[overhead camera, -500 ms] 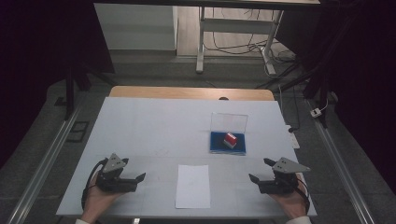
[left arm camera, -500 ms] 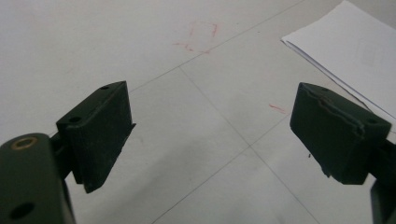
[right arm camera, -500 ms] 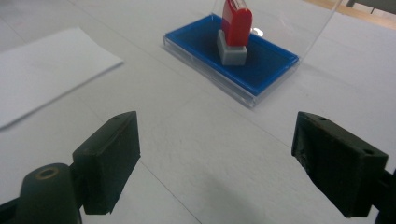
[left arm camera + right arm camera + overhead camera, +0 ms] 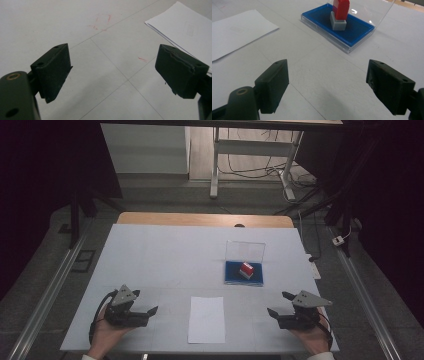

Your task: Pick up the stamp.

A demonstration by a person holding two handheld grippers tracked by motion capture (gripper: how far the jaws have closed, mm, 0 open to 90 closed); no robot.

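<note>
**Setting: a white desk in a dim room**

A white desk (image 4: 165, 255) with thin grid lines stands on a grey floor (image 4: 45, 285); a strip of bare wood (image 4: 200, 219) shows along its far edge. Metal rails (image 4: 47, 292) run along both sides of the desk. Beyond it stands a white-legged table frame (image 4: 215, 165), with dark cables (image 4: 250, 167) lying on the floor beneath. A white power strip (image 4: 340, 240) lies at the right. The room's left and right margins are in darkness.
</note>
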